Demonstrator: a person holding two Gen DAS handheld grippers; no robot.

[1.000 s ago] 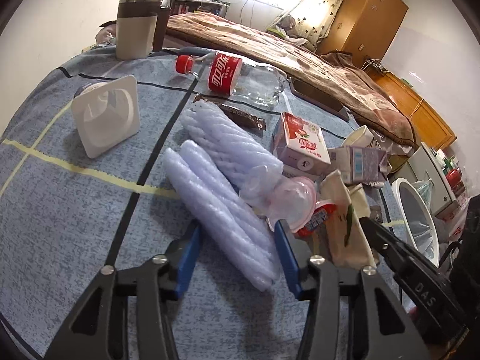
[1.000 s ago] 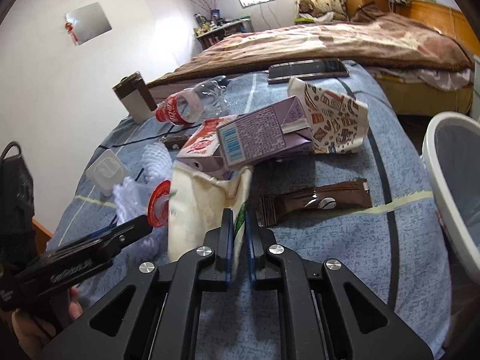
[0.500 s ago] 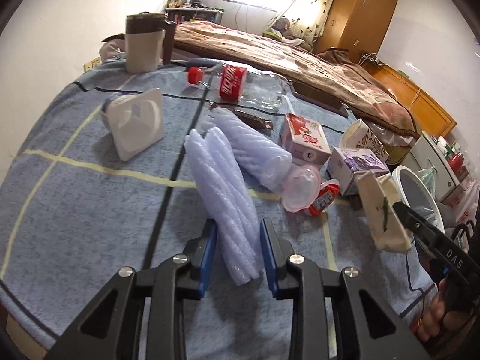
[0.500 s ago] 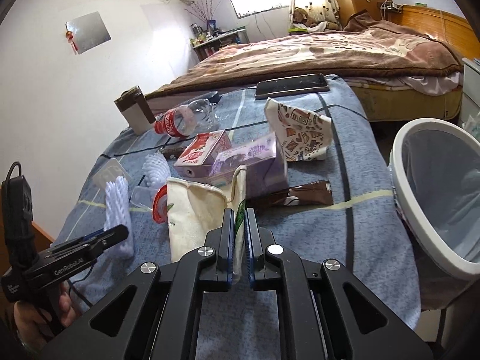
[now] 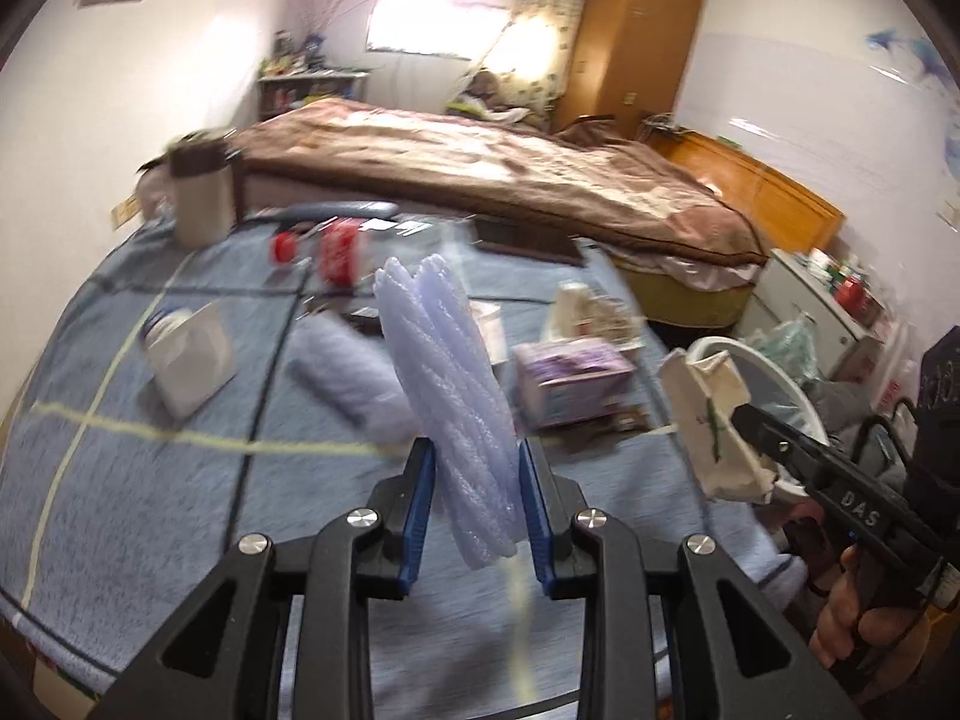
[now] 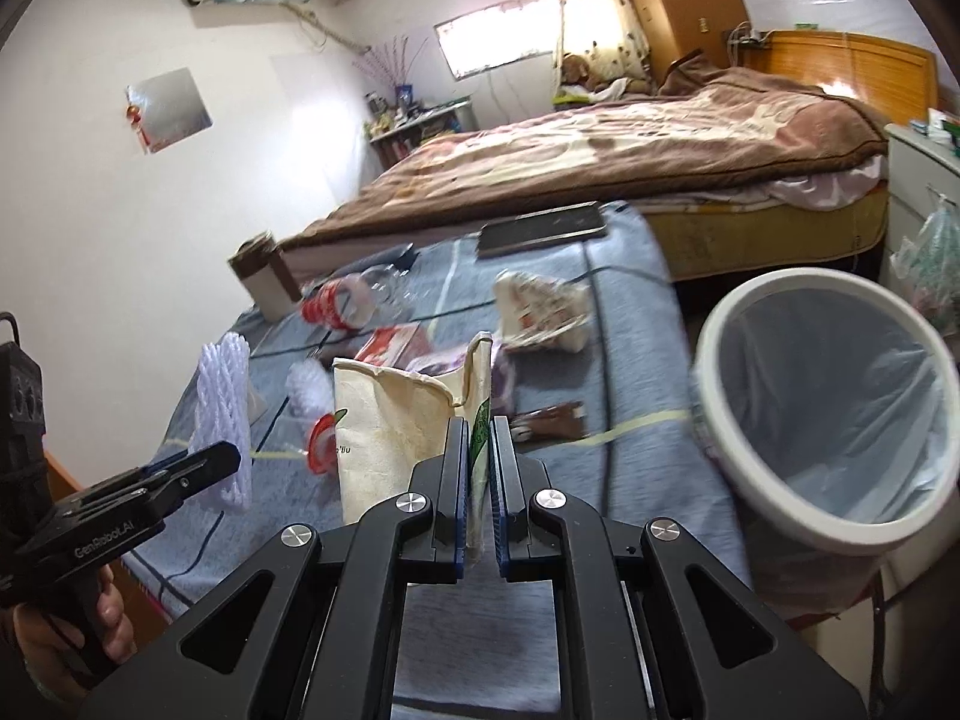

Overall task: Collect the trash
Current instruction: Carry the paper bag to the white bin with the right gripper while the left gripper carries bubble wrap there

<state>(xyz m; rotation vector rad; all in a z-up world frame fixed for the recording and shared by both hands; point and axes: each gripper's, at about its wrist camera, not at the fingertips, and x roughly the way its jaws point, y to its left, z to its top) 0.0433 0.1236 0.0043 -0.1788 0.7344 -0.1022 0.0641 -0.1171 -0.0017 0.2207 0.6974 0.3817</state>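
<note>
Foam net (image 5: 456,396) — clamped between left jaws.

**A:** Where does everything sit?

**B:** The foam netting (image 5: 447,384) stands upright between the left gripper (image 5: 474,501) fingers, above the table (image 5: 120,480). The paper cup (image 6: 396,420) hangs in the right gripper (image 6: 479,480), left of the bin (image 6: 828,402).

**A:** And behind?

**B:** A bottle (image 6: 348,300), cartons (image 5: 570,378) and a wrapper (image 6: 552,417) lie on the table; the bed (image 6: 630,150) stands beyond.
</note>
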